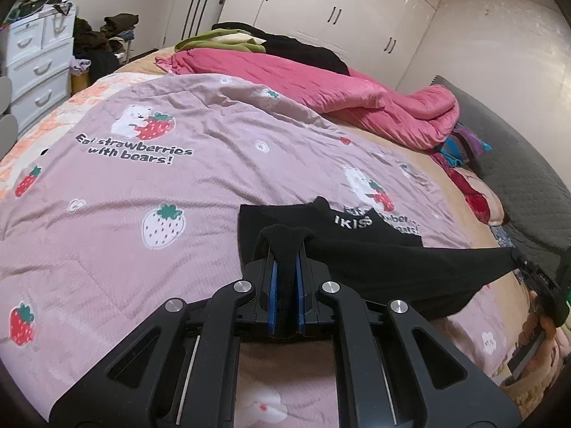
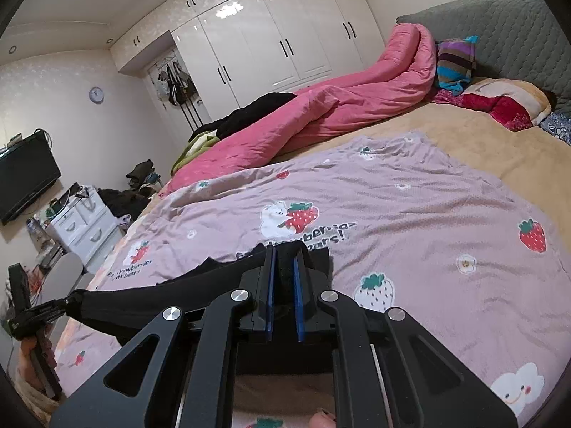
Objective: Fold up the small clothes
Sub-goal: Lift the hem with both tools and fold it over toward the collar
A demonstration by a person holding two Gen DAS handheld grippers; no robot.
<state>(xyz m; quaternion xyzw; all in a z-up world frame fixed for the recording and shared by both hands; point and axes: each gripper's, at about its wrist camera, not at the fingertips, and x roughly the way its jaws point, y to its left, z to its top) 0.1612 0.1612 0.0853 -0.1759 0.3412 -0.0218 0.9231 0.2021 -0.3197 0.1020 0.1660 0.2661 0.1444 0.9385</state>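
Note:
A small black garment (image 1: 385,267) with white lettering on its waistband is stretched between my two grippers just above the pink strawberry blanket (image 1: 142,178). My left gripper (image 1: 284,246) is shut on one bunched corner of it. My right gripper (image 2: 283,253) is shut on the other corner, and it also shows at the right edge of the left wrist view (image 1: 521,260). In the right wrist view the black garment (image 2: 142,303) runs left to the left gripper (image 2: 67,301). Part of the garment lies flat on the blanket (image 2: 428,232).
A rolled pink quilt (image 1: 321,85) lies along the far side of the bed, with dark and green clothes (image 1: 271,41) behind it. Pillows (image 2: 499,100) and a grey headboard (image 2: 499,32) are at the bed's head. White drawers (image 1: 35,67) stand beside the bed.

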